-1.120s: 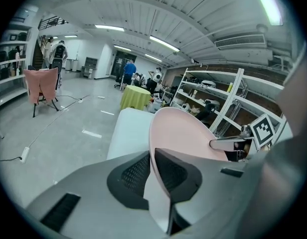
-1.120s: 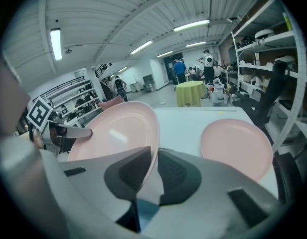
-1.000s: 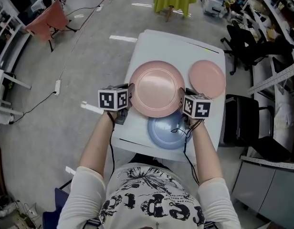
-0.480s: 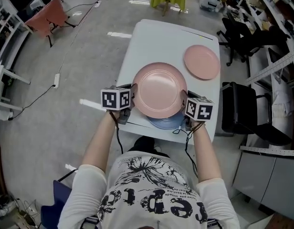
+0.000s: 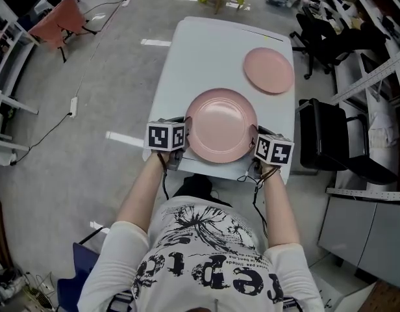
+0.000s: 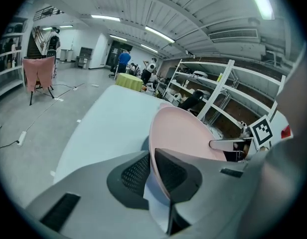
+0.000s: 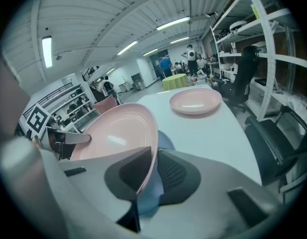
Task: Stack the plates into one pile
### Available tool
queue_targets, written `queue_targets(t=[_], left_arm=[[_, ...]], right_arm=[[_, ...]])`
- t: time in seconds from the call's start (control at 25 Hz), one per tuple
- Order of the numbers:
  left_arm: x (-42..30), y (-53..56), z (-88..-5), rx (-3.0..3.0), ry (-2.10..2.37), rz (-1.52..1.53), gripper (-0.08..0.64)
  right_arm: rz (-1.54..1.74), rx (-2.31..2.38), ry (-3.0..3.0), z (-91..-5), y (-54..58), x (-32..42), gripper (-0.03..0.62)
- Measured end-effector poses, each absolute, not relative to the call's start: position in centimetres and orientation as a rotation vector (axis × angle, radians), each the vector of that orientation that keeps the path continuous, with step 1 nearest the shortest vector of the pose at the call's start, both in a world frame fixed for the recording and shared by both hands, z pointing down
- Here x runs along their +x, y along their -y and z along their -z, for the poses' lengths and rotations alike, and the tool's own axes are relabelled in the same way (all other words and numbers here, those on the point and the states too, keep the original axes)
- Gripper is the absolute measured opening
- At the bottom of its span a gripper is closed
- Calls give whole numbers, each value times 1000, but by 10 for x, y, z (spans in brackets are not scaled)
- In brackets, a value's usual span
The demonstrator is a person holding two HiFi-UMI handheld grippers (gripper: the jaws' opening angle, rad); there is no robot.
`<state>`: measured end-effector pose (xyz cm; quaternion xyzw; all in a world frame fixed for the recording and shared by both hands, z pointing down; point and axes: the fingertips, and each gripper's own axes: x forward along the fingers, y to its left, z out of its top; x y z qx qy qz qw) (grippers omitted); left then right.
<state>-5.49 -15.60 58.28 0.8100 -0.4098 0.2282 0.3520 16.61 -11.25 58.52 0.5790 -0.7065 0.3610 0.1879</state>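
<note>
Over the near edge of the white worktop hangs a big pink plate. It is round, smooth and plain, with a soft shine, a flat middle and a low rim that curves up all the way round. The left gripper is closed on the plate's left rim, with one jaw above the rim and one below. The right gripper pinches the right rim the same way. Right under the big plate lies a blue plate, and only a bit of its edge peeks out. A smaller pink plate sits by itself near the far right corner of the worktop, well apart from the other two.
</note>
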Motion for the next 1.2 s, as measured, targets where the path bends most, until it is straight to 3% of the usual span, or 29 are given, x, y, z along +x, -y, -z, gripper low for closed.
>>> queue_targets(t=[0.56, 1.2], left_arm=[[-34, 161, -630, 2060, 1174, -857, 61], [-23, 171, -644, 2087, 1207, -958, 86]], right_arm=[[-1082, 1705, 1818, -631, 106, 191, 46], [-961, 1646, 1681, -653, 114, 195, 81]])
